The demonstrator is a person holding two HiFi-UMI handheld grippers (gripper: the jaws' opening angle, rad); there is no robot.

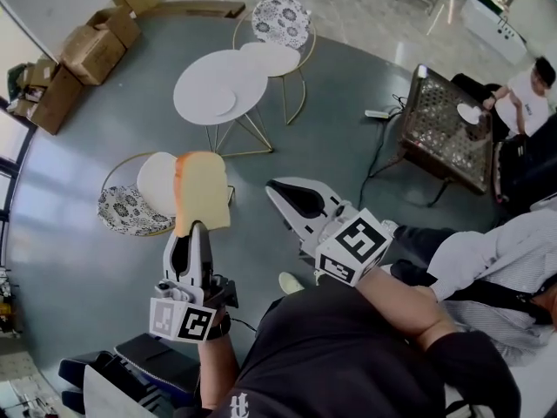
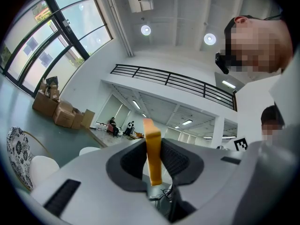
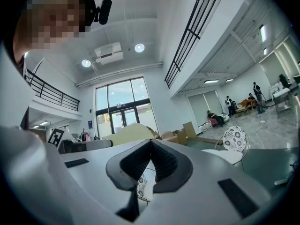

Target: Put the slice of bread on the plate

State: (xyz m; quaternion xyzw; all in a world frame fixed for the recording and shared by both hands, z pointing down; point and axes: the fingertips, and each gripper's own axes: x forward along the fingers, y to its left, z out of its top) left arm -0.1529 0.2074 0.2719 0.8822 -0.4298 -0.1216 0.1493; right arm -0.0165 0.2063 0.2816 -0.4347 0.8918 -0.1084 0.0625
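A slice of bread [image 1: 202, 190] with a golden crust stands upright in the air, and my left gripper [image 1: 193, 231] is shut on its lower edge. In the left gripper view the slice of bread [image 2: 153, 156] shows edge-on, pinched between the dark pads [image 2: 132, 161]. A white plate [image 1: 216, 104] lies on the round white table [image 1: 228, 72] farther off. My right gripper [image 1: 278, 187] hovers to the right of the bread, shut and empty. Its tips meet in the right gripper view [image 3: 151, 143], where the bread [image 3: 131, 133] shows pale at the left.
Two gold-framed chairs with patterned cushions stand by the table, one near [image 1: 129, 207] and one far [image 1: 280, 20]. Cardboard boxes [image 1: 87, 50] pile at the upper left. A wire-mesh cart [image 1: 444, 129] and a seated person [image 1: 522, 94] are at the right, a cable [image 1: 379, 146] on the floor.
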